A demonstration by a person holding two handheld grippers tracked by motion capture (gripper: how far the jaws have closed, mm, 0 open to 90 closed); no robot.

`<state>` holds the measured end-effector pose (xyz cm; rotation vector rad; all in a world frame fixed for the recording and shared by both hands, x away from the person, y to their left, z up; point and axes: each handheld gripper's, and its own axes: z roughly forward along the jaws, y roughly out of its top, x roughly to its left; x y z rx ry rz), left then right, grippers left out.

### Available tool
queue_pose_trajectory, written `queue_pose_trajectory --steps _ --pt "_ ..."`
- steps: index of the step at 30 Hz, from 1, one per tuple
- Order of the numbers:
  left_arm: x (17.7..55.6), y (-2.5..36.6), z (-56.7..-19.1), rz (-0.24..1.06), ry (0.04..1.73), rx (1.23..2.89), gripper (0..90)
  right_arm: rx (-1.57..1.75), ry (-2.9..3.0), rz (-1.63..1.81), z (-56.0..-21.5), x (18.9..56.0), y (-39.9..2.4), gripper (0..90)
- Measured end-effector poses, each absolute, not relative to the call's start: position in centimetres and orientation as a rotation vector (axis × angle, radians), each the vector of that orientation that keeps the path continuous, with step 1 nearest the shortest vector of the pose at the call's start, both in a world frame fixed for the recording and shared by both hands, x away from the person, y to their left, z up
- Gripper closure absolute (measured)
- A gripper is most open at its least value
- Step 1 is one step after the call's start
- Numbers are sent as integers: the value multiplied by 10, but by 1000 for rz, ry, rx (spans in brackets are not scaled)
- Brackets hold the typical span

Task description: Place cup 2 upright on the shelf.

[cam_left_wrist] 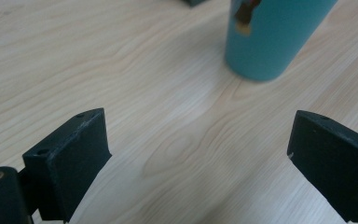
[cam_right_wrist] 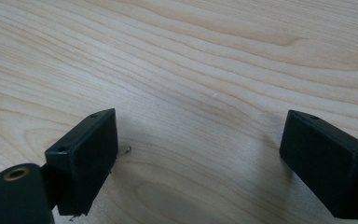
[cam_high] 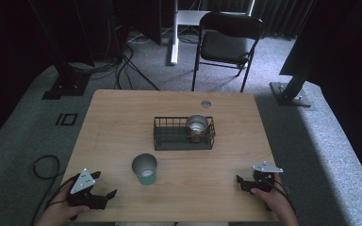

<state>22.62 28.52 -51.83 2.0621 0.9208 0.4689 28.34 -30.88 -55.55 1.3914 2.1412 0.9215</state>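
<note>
On your counter (cam_high: pixel 122 117), one cup (cam_high: pixel 144 169) stands before the basket (cam_high: pixel 169 141); another cup (cam_high: pixel 197 127) sits in its right end.

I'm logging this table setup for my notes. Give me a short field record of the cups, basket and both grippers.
teal cup: teal tapered cup upright on the wooden table, near the front edge
metal cup: shiny metal cup standing in the dark wire basket, at its right end
left gripper: open, empty, jaws toward the teal cup
right gripper: open, empty, low over bare wood
</note>
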Motion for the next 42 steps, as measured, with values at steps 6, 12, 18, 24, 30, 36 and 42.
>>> queue_pose_trajectory --steps 6,12,18,24,30,36,42 --pt "228 274 -513 444 871 2055 60 1392 2141 922 -555 283 -309 111" --pt "231 262 -506 421 818 2045 59 1391 2141 922 -555 283 -309 111" --pt "236 251 -502 401 783 2046 60 1392 2141 922 -555 283 -309 111" --pt "243 241 -502 394 763 2044 60 1391 2141 922 -556 283 -309 111" --pt "250 232 -503 377 753 2030 60 1390 2141 922 -556 284 -309 111" --pt "256 223 -506 371 741 2016 60 1391 2141 922 -555 283 -309 111" --pt "261 215 -508 414 721 2010 60 1391 2141 922 -556 284 -309 111"
